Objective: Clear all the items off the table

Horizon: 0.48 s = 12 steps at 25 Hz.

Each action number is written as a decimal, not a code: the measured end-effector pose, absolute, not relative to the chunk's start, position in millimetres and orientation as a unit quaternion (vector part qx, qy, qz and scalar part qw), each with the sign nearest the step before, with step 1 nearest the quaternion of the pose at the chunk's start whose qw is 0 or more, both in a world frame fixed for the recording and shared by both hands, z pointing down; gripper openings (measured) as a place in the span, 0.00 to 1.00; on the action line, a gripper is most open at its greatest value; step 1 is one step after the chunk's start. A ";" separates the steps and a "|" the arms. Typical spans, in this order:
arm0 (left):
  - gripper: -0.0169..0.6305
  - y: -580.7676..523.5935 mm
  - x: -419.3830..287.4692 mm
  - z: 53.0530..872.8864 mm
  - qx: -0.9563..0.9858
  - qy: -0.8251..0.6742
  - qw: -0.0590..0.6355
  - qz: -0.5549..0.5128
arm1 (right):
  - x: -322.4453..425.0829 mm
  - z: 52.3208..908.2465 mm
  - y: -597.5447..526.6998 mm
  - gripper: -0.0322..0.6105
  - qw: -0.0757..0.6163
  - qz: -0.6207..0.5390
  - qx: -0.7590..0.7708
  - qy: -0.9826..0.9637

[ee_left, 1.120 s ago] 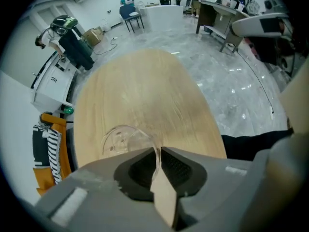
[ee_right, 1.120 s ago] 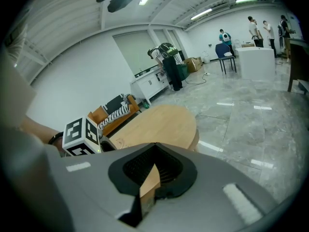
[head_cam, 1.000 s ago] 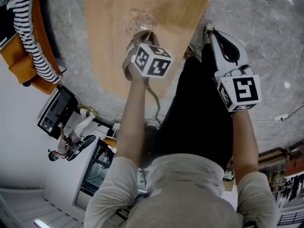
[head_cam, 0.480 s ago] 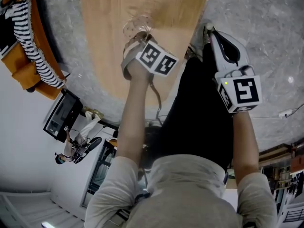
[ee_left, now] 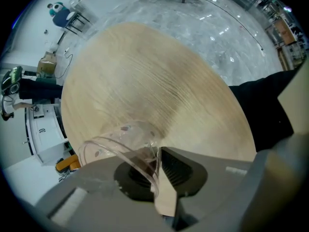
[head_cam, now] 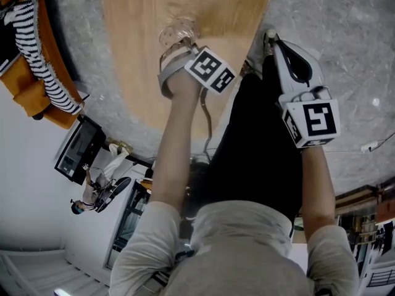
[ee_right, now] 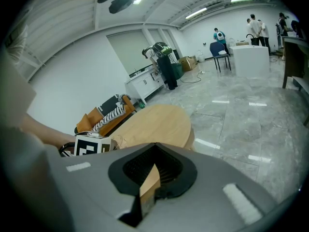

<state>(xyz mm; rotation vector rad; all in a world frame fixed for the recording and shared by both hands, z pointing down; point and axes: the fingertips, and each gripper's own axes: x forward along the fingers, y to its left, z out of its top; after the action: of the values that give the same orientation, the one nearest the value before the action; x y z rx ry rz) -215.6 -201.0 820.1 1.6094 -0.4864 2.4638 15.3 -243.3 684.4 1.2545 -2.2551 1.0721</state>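
In the head view, a clear plastic cup (head_cam: 178, 28) sits upper centre over the wooden table (head_cam: 142, 60), at the tip of the left gripper (head_cam: 184, 44), whose forearm stretches up-frame. The right gripper (head_cam: 271, 39) points up-frame at right. In the left gripper view, the jaws pinch the tilted cup's wall, its mouth lower left and its base toward the table. In the right gripper view, the jaws are together with nothing between them.

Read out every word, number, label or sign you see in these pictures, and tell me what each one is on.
No readable words or numbers in any view.
Left marker cube and right marker cube: black-and-white square patterns only, no letters.
Clear cup in the left gripper: no legible print.
Background screen: too small to read.
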 end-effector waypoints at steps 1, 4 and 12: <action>0.11 -200.9 -215.1 821.3 0.540 -0.160 0.076 0.823 | 14.0 684.7 -242.0 0.06 0.173 0.379 0.441 -0.795; 0.10 -201.1 -215.7 822.8 0.555 -0.166 0.081 0.811 | 8.1 683.9 -238.9 0.06 0.175 0.379 0.438 -0.796; 0.09 -195.3 -212.8 808.9 0.636 -0.264 0.173 0.704 | -13.4 669.7 -234.0 0.06 0.182 0.366 0.418 -0.812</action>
<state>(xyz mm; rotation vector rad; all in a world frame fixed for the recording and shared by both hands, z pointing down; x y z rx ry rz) -212.8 -195.3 808.9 1.8043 -0.7481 1.9963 -13.4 -234.0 669.7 1.1791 -2.2916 1.0331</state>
